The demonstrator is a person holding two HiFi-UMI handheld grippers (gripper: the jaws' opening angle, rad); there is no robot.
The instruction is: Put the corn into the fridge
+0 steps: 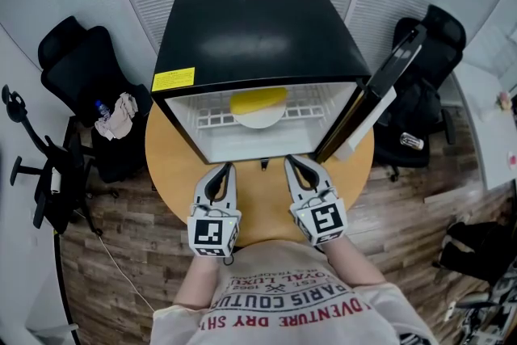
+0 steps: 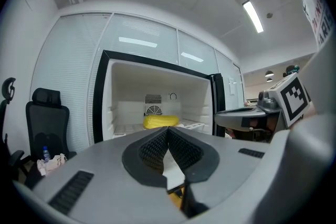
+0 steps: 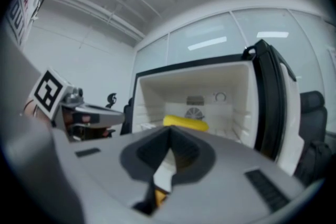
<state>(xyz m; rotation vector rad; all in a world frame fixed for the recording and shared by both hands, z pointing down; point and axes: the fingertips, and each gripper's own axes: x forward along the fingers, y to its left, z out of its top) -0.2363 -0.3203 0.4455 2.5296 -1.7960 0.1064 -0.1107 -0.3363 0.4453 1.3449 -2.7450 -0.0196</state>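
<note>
Corn (image 1: 258, 100) on a plate (image 1: 260, 122) inside the open fridge (image 1: 250, 28)

Head view: looks steeply down from above the near side onto the open fridge (image 1: 254, 36) and round table (image 1: 174, 166). Left gripper view: sits low, faces into the fridge from near left. Right gripper view: likewise from near right, probably as close, though soft. Shares the corn (image 2: 160, 121) inside across all three.

- We are seeing a round wooden table (image 1: 171, 172) standing on a plank floor (image 1: 121, 271).
- We are noting a black chair (image 1: 77, 65) at left, carrying a crumpled cloth (image 1: 119, 115) and a small bottle (image 1: 100, 108).
- Another black chair (image 1: 436, 32) is sitting at right.
</note>
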